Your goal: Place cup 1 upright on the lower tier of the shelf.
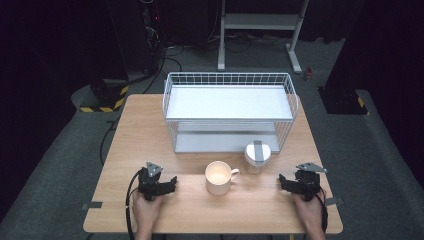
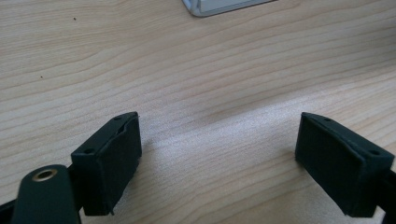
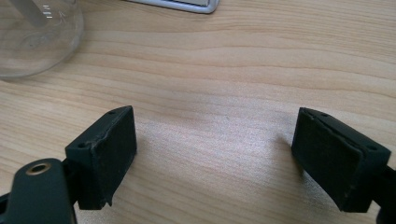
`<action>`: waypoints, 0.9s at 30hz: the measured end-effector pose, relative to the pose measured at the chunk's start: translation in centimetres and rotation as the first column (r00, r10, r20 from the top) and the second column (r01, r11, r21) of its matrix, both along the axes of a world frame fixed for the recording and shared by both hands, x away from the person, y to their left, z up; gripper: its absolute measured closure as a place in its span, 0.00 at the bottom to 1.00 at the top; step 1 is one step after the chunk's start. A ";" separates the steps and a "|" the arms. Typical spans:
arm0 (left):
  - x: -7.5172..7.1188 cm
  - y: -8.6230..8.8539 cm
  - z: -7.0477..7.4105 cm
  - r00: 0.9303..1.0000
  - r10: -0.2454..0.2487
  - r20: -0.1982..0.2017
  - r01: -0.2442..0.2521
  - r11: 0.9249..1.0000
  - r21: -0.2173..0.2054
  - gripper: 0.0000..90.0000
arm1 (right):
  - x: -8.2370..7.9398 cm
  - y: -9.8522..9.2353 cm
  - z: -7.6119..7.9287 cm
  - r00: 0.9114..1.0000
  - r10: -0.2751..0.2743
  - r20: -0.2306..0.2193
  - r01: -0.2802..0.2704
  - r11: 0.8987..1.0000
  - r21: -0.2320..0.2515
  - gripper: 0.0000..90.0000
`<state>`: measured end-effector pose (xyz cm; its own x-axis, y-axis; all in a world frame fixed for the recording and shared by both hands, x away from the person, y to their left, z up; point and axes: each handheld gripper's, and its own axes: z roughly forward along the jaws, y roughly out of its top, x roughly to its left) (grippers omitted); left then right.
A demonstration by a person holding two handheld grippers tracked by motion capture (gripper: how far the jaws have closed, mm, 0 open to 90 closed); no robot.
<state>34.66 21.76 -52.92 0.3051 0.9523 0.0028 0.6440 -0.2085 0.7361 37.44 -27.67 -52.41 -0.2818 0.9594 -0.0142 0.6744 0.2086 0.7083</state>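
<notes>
L gripper & R gripper both agape, empty, resting on table w/ mug btwn.

A light wooden table carries a white wire rack toward its far edge (two shelves, one above the other). Nearer the front, a cream mug stands near the middle with its handle to the right, and a clear lidded tumbler stands just beside it, close before the rack's right end.
</notes>
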 end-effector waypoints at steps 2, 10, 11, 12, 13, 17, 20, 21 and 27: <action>0.0 0.0 0.0 1.000 0.000 0.000 0.000 1.000 0.000 0.16 | 0.0 0.0 0.0 1.000 0.001 0.000 -0.001 1.000 -0.001 0.15; 0.0 0.0 0.0 1.000 -0.001 -0.002 0.001 1.000 0.000 0.17 | 0.0 0.0 0.0 1.000 0.000 0.000 0.000 1.000 -0.001 0.15; 0.0 0.0 0.0 1.000 -0.001 -0.001 0.001 1.000 0.000 0.17 | 0.0 0.0 0.0 1.000 0.000 0.000 0.000 1.000 -0.001 0.15; 0.0 0.0 0.0 1.000 0.000 0.000 0.000 1.000 0.000 0.17 | 0.0 0.0 0.0 1.000 0.000 0.000 0.000 1.000 -0.001 0.15; 0.0 0.0 0.0 1.000 -0.001 -0.002 0.001 1.000 0.000 0.17 | 0.0 0.0 0.0 1.000 0.000 0.000 0.000 1.000 0.000 0.15; 0.0 0.0 0.0 1.000 0.002 -0.001 -0.002 1.000 -0.002 0.17 | 0.1 -0.1 0.0 1.000 0.011 -0.001 -0.011 1.000 0.004 0.15; 0.0 0.0 0.0 1.000 0.002 -0.001 -0.002 1.000 -0.001 0.17 | 0.1 -0.1 0.0 1.000 0.012 0.000 -0.012 1.000 0.001 0.15; 0.0 0.0 0.0 1.000 0.002 -0.001 -0.002 1.000 -0.001 0.17 | 0.1 -0.1 0.0 1.000 0.012 0.000 -0.012 1.000 0.000 0.15; 0.0 0.0 0.0 1.000 0.003 -0.001 -0.003 1.000 -0.001 0.17 | -0.1 -0.3 0.0 0.999 0.036 0.001 -0.036 0.999 0.002 0.16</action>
